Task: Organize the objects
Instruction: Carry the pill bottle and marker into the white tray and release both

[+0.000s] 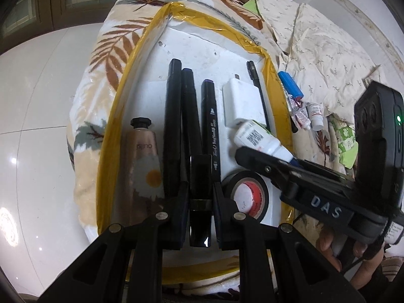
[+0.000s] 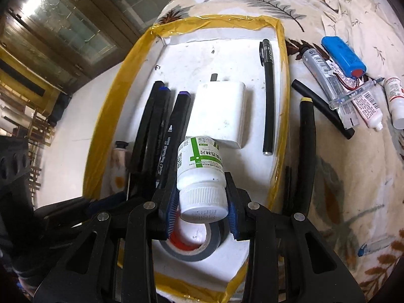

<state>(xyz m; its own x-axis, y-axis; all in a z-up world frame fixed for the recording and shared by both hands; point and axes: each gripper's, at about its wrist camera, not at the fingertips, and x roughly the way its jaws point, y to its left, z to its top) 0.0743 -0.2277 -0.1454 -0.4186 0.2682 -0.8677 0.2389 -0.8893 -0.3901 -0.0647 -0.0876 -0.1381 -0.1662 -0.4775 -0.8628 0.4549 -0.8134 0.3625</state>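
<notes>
Mid-sort, by the look of it: both grippers over the yellow-taped white tray (image 2: 280, 58), each carrying an item for placing. Right gripper (image 2: 200, 202) clamped on the white pill bottle (image 2: 200, 166) near its ribbed cap, bottle pointing forward along the fingers, cap end nearest the camera, hanging above the roll of black tape (image 2: 192, 242) and just short of the white charger (image 2: 218, 111). Left gripper (image 1: 200, 202) closed narrow on a black glossy tube (image 1: 200, 202) with a gold band, held lengthwise between the fingers, above the row of black markers (image 1: 184, 116) and beside the hand-cream tube (image 1: 145, 151). Next, probably: lowering the bottle onto bare tray floor, which calls for a spot clear of tape roll, charger and the thin black pen (image 2: 268, 96), then easing the fingers apart without letting the round bottle roll. Likewise for the black tube, a slot alongside the markers. Still outside on the leaf-print blanket (image 2: 341, 176): blue battery pack (image 2: 343, 55), small tubes, a yellow-tipped marker (image 2: 306, 151), presumably awaiting their turn.
</notes>
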